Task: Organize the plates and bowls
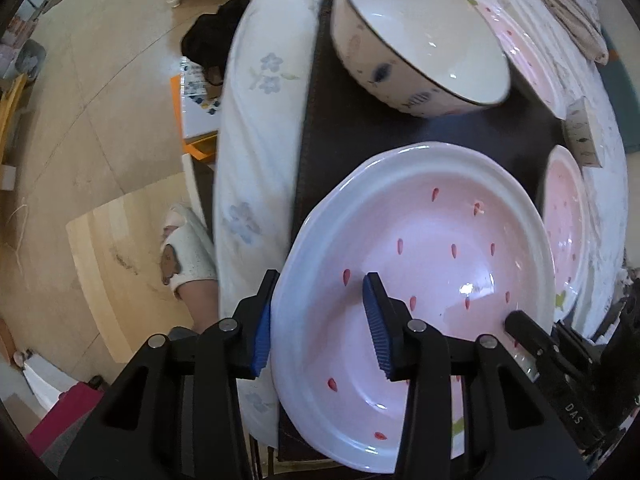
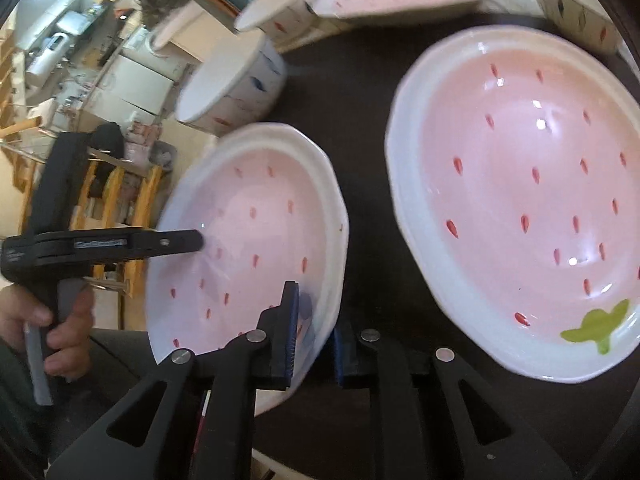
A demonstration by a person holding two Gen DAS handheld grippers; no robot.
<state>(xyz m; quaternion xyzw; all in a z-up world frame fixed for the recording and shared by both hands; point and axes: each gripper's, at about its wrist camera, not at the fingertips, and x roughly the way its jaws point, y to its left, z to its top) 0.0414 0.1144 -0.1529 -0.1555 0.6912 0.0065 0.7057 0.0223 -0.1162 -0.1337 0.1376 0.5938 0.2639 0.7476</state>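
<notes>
A pink strawberry plate [image 1: 432, 256] with a white rim is held tilted above the dark mat. My left gripper [image 1: 318, 320] straddles its left rim, one finger outside and one inside, with a wide gap between the pads. My right gripper [image 2: 314, 336] is shut on the same plate [image 2: 256, 240] at its right rim; the left gripper [image 2: 176, 240] shows at its far side. A second, larger strawberry plate [image 2: 516, 200] lies flat on the mat to the right. A white bowl [image 1: 416, 36] with a dark rim stands farther back.
Another pink plate [image 1: 520, 44] lies behind the bowl, and one more [image 1: 564, 232] shows at the right. A second white bowl [image 2: 236, 84] and a cup [image 2: 280, 12] stand at the back. A small patterned box [image 1: 584, 136] sits at the right. The flowered tablecloth [image 1: 256, 120] drops off at the left.
</notes>
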